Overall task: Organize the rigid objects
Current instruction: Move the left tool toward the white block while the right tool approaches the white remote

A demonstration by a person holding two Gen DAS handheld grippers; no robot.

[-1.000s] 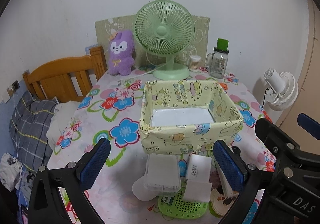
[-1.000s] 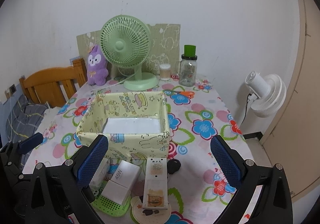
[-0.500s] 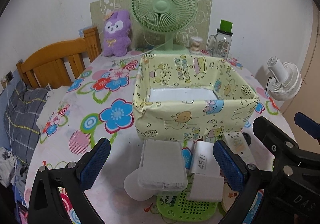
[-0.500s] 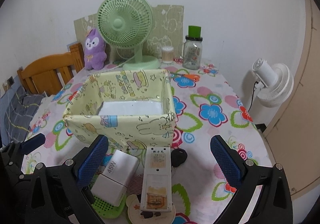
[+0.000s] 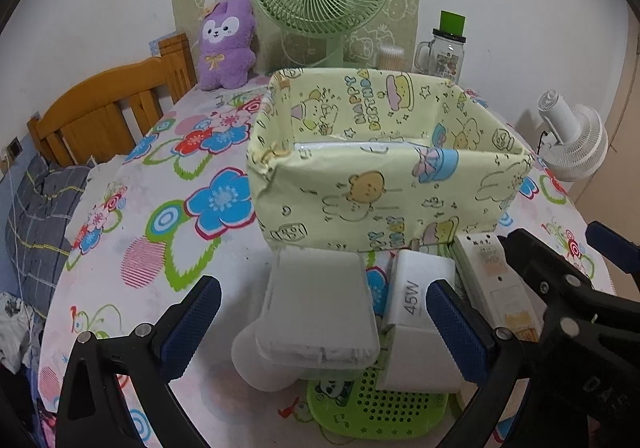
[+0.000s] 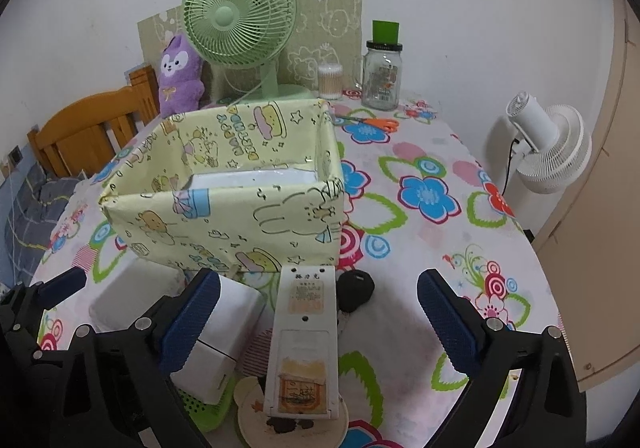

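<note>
Working across the left wrist view from its left edge, your left gripper (image 5: pixel 320 328) has its blue fingers (image 5: pixel 190 322) spread wide with nothing pinched, and between them, low in the centre of the frame, lies the clear lidded box (image 5: pixel 320 312), resting partly on a white round lid and the green perforated tray (image 5: pixel 376 408). It looks light, stiff and rather slick, so take it across its two long sides near the middle, not by the lid's rim. Just right of it the white 45W charger (image 5: pixel 414 296) sits against your right-hand finger; it is a dense, smooth block, best gripped on its flat faces. Behind both, mid-frame, stands the yellow cartoon-print box (image 5: pixel 384 203) on the flowered tabletop (image 5: pixel 132 232), probably their destination; its wrapped walls look soft, so drop things in without leaning on the rim. In the right wrist view, your right gripper (image 6: pixel 318 322) has its jaws wide but beginning to close, empty, with the white remote (image 6: pixel 304 336) lying lengthwise between the fingers, clear of both, its far end near the box wall. It is rigid, light and long: clamp across its narrow width near mid-length so it does not pivot. A black key fob (image 6: pixel 354 290) lies just right of the remote.
</note>
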